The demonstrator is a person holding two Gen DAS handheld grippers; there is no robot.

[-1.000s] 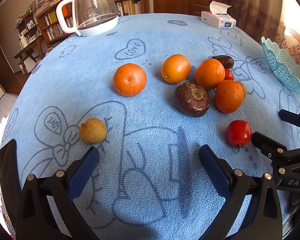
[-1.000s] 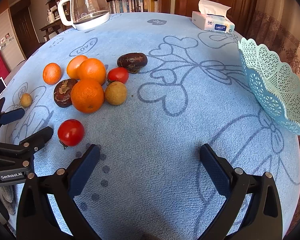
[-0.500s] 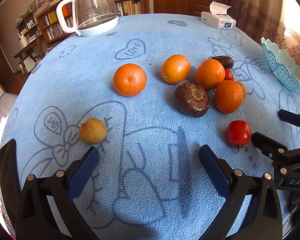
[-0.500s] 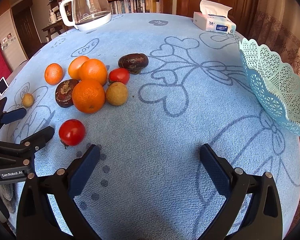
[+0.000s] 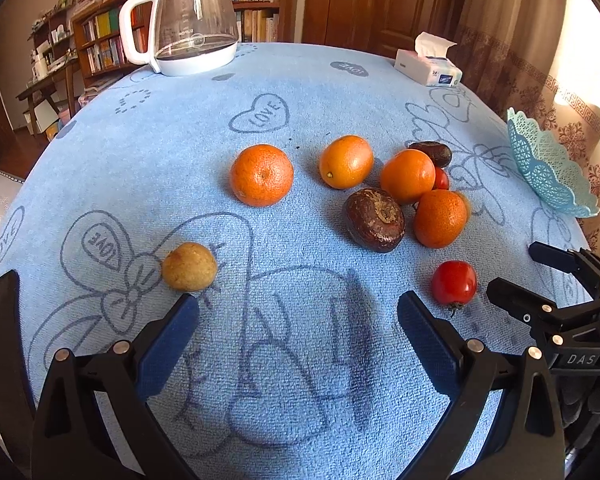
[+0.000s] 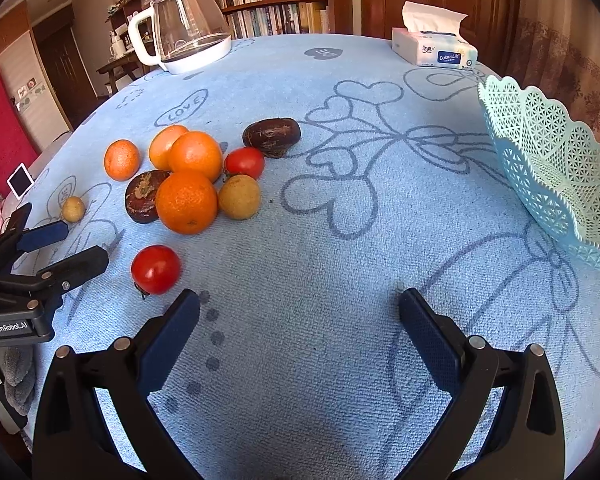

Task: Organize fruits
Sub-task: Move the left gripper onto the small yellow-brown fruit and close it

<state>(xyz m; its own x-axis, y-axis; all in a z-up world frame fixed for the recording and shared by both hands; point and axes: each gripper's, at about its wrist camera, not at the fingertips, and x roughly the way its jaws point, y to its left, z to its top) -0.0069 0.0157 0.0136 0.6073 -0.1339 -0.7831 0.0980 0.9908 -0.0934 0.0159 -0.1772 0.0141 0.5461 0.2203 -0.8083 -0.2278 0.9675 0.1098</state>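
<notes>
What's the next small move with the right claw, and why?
Probably shift the right claw left and forward to straddle the near tomato. The claw is open and empty, that tomato lies closest and apart from the pile, and the basket holds no fruit yet.

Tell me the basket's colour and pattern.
Pale turquoise basket with lattice openwork and a scalloped rim; clearest in the right wrist view.

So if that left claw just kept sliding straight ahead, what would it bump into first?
Probably the dark brown wrinkled round fruit: the open left gripper has only bare blue cloth before it until there. The fisheye view makes the exact line uncertain.
</notes>
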